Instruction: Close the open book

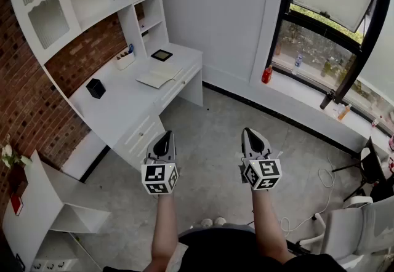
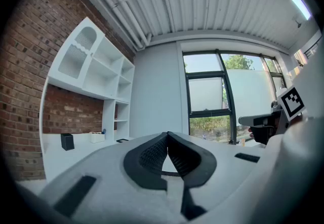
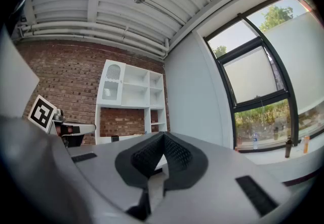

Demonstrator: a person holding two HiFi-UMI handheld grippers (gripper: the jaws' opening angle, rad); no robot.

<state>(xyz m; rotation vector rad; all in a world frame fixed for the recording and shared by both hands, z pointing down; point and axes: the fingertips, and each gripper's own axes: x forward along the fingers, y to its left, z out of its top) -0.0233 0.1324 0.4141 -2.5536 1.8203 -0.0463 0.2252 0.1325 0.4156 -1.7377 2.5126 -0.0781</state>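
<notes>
Open book (image 1: 159, 74) is noted lying flat on the desk (image 1: 123, 108), near its front edge. The left gripper (image 1: 165, 139) and right gripper (image 1: 252, 137) are held level over the floor, well apart from the desk. Both pairs of jaws are pressed tip to tip, with nothing gripped. The book lies ahead and left of both.

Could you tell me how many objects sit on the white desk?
4: open book near the front edge, dark square pad behind it, pen holder by the brick wall, black box further left. Others may be hidden.
</notes>
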